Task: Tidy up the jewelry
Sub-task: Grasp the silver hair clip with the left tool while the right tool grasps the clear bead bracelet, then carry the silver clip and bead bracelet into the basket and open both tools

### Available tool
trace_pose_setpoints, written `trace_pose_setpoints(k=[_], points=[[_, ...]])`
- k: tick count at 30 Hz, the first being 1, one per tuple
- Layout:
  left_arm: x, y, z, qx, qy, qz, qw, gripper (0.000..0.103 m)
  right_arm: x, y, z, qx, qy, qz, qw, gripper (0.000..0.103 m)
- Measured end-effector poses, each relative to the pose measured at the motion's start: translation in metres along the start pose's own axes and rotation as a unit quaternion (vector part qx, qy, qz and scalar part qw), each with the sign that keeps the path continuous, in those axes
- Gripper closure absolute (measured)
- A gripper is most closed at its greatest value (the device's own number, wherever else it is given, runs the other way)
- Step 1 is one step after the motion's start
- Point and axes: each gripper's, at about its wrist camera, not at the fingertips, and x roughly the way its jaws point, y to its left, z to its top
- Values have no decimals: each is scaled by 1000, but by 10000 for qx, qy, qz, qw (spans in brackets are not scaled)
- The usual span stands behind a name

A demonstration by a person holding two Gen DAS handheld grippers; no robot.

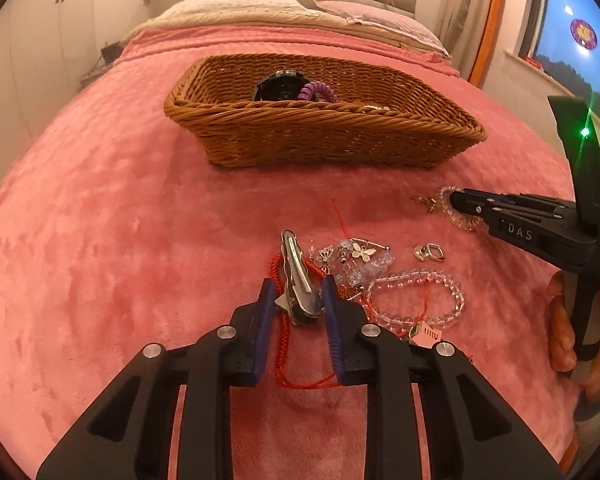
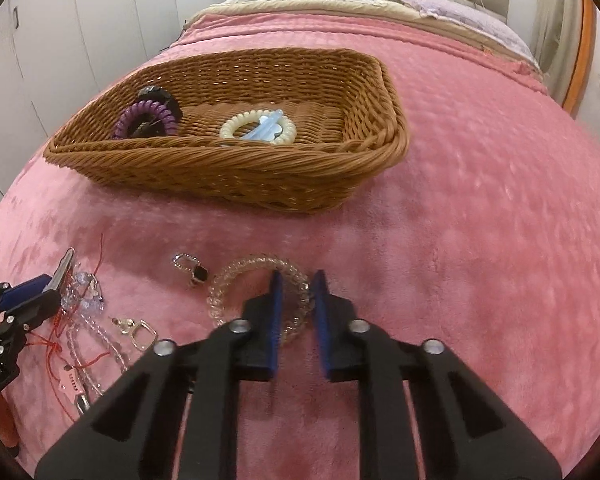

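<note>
My left gripper (image 1: 297, 286) points down at a heap of jewelry on the pink blanket, its blue pads pressed on both sides of a silver hair clip (image 1: 296, 272) that lies on a red braided cord (image 1: 278, 280). A butterfly charm (image 1: 361, 252) and a clear bead bracelet (image 1: 420, 300) lie just right of the clip. Further right, my right gripper (image 2: 298, 278) is shut on the right side of a clear spiral hair tie (image 2: 236, 280). The left wrist view shows that gripper (image 1: 456, 200) from the side, held by a person's hand (image 1: 564, 332).
A brown wicker basket (image 2: 220, 172) stands beyond the jewelry, holding a purple spiral hair tie (image 2: 148, 118), a black item, a cream bead bracelet (image 2: 258, 128) and a light blue clip. A ring with a dark stone (image 2: 198, 274) and a metal clasp (image 2: 140, 332) lie loose.
</note>
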Motion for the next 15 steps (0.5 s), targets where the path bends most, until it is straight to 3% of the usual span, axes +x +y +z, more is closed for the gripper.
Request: trace_pose_setpoints(k=[15], points=[[-56,3,-15,-59,-907,-420,9950,81,-51,-7,-15,159,-926,150,9955,93]])
